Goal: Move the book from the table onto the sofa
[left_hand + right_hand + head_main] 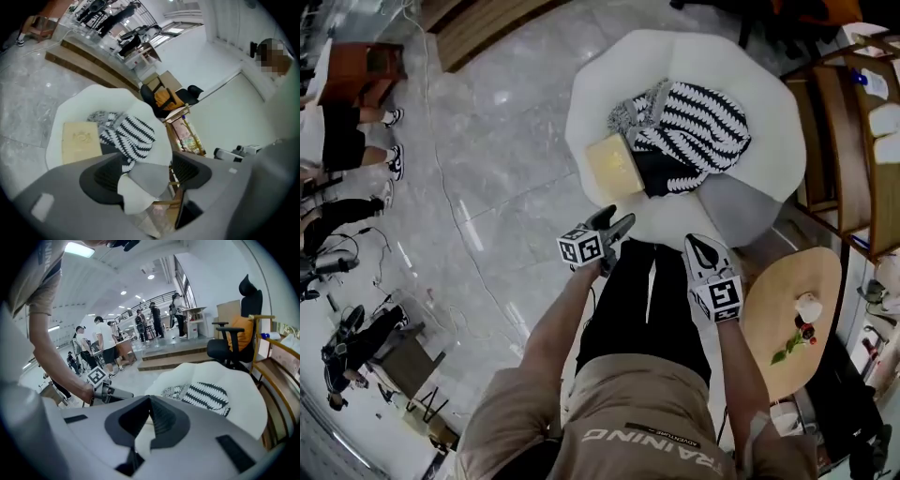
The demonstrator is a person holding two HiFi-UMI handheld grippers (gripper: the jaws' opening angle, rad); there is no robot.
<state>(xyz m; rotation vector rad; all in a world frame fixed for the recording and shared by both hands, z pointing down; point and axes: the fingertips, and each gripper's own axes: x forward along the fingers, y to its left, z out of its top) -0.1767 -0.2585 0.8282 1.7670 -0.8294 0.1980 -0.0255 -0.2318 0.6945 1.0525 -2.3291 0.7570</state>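
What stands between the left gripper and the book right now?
Nothing visible. The book lies on the sofa beside the striped cushion; the left gripper, jaws apart and empty, has only open air between it and the book.

The pale tan book (614, 167) lay flat, cover up, on the left part of the seat of the white, rounded sofa (591, 94). The round wooden table (773, 300) stood nearer, to the right, well apart from it.
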